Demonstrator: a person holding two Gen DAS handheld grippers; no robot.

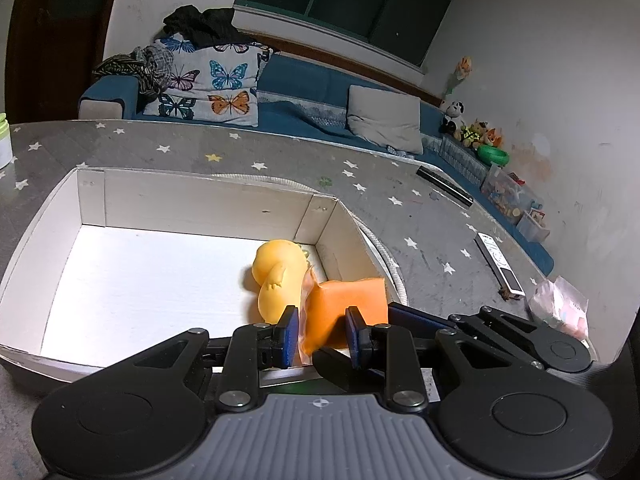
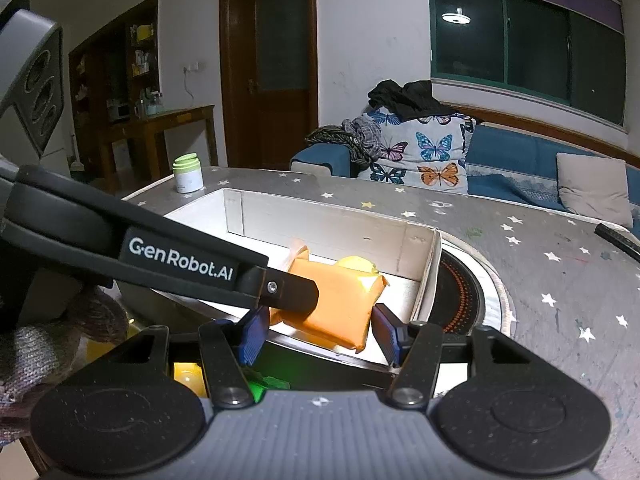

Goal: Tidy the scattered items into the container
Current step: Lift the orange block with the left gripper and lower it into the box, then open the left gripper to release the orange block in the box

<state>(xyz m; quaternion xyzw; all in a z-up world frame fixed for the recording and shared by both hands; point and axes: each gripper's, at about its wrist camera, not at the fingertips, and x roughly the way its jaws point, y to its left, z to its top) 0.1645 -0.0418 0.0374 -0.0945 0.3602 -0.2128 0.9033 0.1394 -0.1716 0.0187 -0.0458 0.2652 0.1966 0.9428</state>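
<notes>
The left claw (image 1: 322, 330), low in the left wrist frame, pinches one end of the orange packet (image 1: 346, 306) between its blue pads. The right claw (image 2: 320, 330) straddles the same packet (image 2: 340, 304); whether its pads press or only bracket it, I cannot tell. The packet's long axis runs crosswise between the two, above the box's (image 1: 208, 200) near right corner, beside the yellow duck (image 1: 276, 276). Lowering and letting go looks next.

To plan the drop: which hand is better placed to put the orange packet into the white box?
Left: the left gripper pinches the orange packet above the white box; the right gripper only flanks it.
</notes>
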